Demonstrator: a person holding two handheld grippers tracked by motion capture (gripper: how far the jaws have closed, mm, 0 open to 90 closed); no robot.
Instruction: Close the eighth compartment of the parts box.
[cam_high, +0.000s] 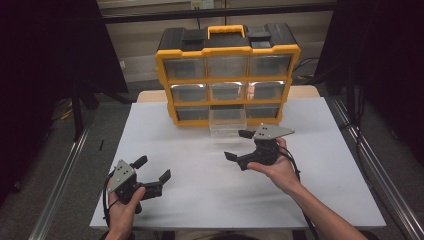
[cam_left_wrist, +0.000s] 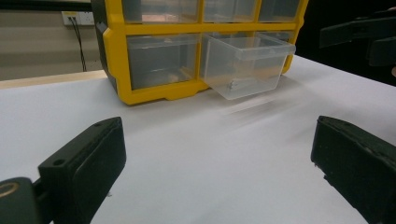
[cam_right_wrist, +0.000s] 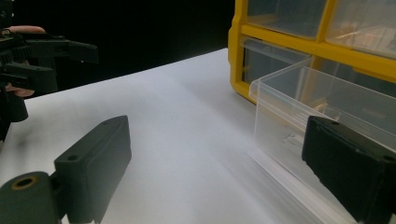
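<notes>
The clear drawer (cam_high: 227, 121) stood pulled out from the middle of the bottom row of a yellow and black cabinet (cam_high: 227, 75), resting over the white tabletop (cam_high: 200, 190). In the left gripper view the drawer (cam_left_wrist: 245, 65) jutted forward past the yellow frame (cam_left_wrist: 154, 95), with a small pale item lying on its floor, too faint to name. In the right gripper view the drawer's near wall (cam_right_wrist: 299, 107) sat just beside one jaw, not pinched between the pair.

The right gripper (cam_high: 243, 146) hung close in front of the drawer, its jaws spread wide with nothing between them. The left gripper (cam_high: 152, 170) sat well apart from the drawer, near the front left of the table, its jaws also wide apart and empty; a hand (cam_high: 122, 210) held it from below.

The cabinet had three rows of three see-through drawers and a yellow handle (cam_high: 226, 31) on its black top. It stood at the far middle of the table. The white sheet covered most of a wooden table (cam_high: 305, 91), whose edge showed behind the cabinet. Metal rails (cam_high: 65, 180) ran along both sides over a grey floor (cam_high: 30, 200), and the room around was dark, with a pale wall (cam_left_wrist: 37, 51) and a socket (cam_left_wrist: 77, 17) behind.
</notes>
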